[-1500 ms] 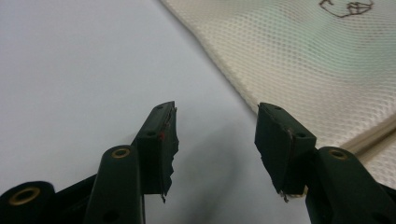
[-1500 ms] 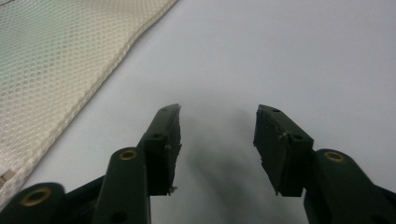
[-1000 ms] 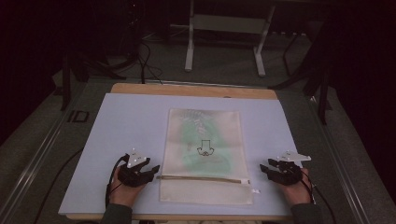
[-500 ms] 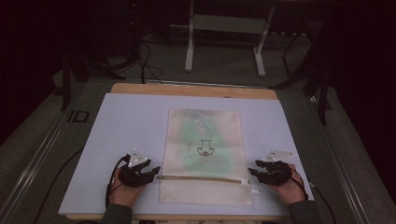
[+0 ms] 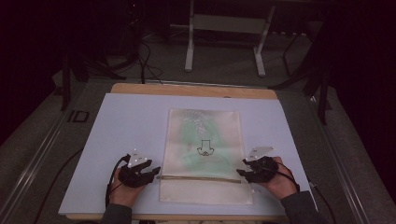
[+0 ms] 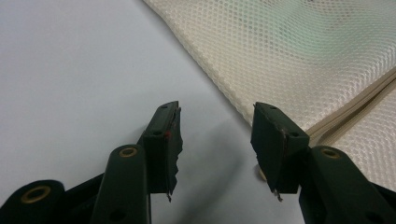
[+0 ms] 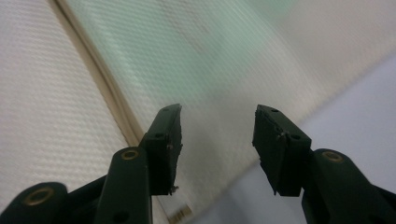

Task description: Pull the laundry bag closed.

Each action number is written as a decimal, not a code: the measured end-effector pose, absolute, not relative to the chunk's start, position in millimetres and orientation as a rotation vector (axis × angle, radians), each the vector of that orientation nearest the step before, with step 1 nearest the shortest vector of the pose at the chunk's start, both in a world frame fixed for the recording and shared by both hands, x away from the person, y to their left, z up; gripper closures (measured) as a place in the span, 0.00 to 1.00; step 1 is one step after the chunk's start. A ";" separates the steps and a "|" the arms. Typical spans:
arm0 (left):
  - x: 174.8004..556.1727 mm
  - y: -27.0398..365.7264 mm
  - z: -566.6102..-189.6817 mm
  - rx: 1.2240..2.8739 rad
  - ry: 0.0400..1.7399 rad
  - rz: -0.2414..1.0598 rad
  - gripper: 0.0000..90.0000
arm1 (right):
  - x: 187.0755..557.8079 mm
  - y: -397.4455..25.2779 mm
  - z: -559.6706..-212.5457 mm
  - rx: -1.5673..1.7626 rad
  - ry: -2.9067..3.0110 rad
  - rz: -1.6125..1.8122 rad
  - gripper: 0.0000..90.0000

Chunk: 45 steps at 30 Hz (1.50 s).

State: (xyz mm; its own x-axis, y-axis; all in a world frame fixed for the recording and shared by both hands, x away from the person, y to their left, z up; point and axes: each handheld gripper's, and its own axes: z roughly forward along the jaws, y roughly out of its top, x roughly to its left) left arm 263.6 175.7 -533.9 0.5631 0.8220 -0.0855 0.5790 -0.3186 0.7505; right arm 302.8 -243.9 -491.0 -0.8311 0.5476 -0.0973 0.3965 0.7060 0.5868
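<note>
1. Cream mesh bag [image 5: 205,156] lies flat at the middle of the pale sheet [image 5: 126,126] that covers the counter [image 5: 191,89]; the counter's wooden edge shows along the far side.
2. Something green shows faintly through the far part of the bag, with a small black printed mark [image 5: 204,149] over it; contents otherwise too dim to identify.
3. Zipper [image 5: 201,178] runs crosswise near the bag's near end, from one side edge to the other.
4. Left gripper [image 5: 152,173], held in the person's left hand [image 5: 122,190], sits just off the bag's left edge at the zipper end. In the left gripper view the left gripper [image 6: 215,135] has its jaws spread, nothing between them; the sheet lies under the gap, and the mesh with the zipper end lies past the jaw on that view's right.
5. Right gripper [image 5: 242,173], held in the right hand [image 5: 279,179], sits at the bag's right edge by the other zipper end. In the right gripper view the right gripper [image 7: 217,133] is likewise released, jaws apart over the mesh near its edge; the zipper [image 7: 100,77] passes beside one jaw.
6. Cables trail from both grippers toward the near edge of the counter.
</note>
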 end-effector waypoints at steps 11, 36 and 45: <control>264.0 177.0 -533.0 2.027 1.121 0.394 0.58 | 308.0 -207.2 -485.2 0.588 2.743 0.820 0.59; 264.7 179.5 -532.0 2.021 1.124 0.391 0.57 | 305.6 -148.5 -485.8 0.405 2.812 0.854 0.59; 264.9 181.4 -531.4 2.017 1.124 0.379 0.56 | 304.4 -127.4 -485.4 0.335 2.849 0.877 0.59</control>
State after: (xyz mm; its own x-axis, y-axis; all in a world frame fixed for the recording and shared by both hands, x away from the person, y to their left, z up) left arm 264.9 181.4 -531.4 0.5643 0.8184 -0.1085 0.5855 -0.3041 0.7514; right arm 304.4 -127.4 -485.4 -0.9652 0.2524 -0.0690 0.1698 0.8050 0.5684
